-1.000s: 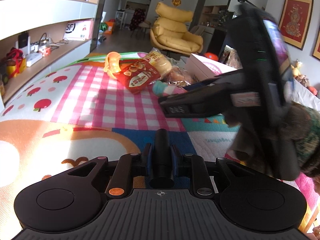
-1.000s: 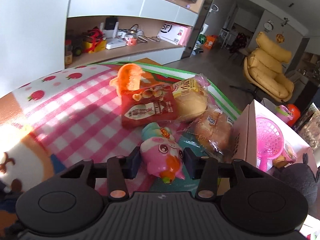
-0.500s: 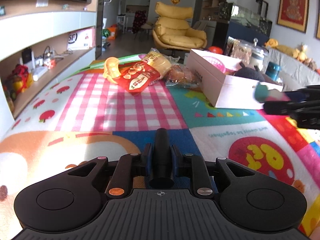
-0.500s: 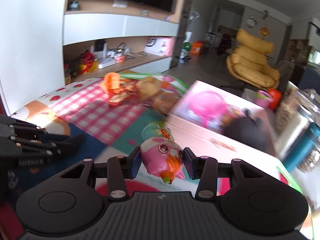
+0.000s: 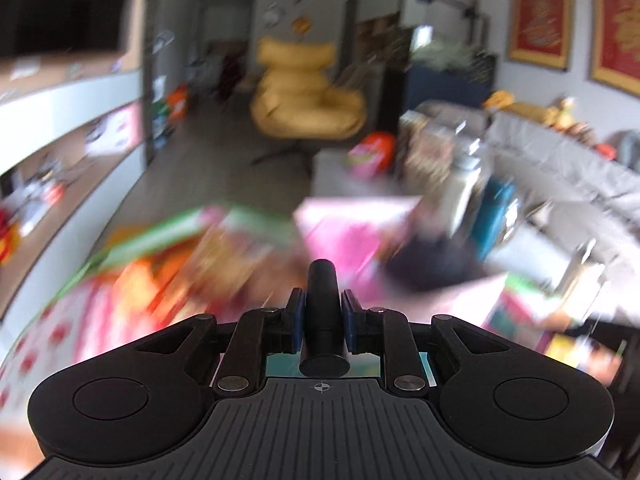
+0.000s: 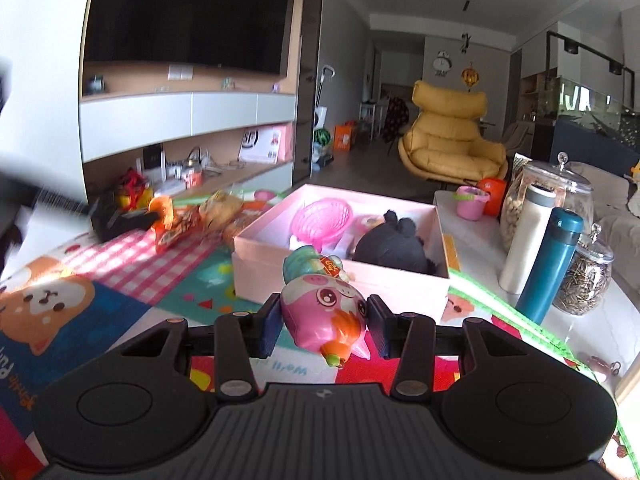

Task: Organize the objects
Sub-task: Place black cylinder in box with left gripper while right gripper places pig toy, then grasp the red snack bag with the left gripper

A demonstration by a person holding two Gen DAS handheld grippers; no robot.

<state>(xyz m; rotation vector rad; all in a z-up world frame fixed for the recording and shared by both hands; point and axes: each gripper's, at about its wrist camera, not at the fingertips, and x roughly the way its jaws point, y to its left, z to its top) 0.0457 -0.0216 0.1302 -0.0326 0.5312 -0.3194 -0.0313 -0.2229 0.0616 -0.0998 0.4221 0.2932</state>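
While right tool (image 6: 322, 326) grips pink pig toy (image 6: 326, 316) nr box (image 6: 340, 276), left tool (image 5: 322, 320) clamps black cyl. (image 5: 322, 312).

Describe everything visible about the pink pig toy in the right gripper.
The pink pig toy is a glossy, plastic-looking figure with big cartoon eyes, an orange snout ending in a green tip, and a teal ridged part behind its head bearing a small red-and-gold tag. It lies tilted, snout toward the camera and downward. The right gripper is shut on its sides, both blue pads pressing it. It hangs above the colourful play mat, just short of the open pink box, touching nothing else.
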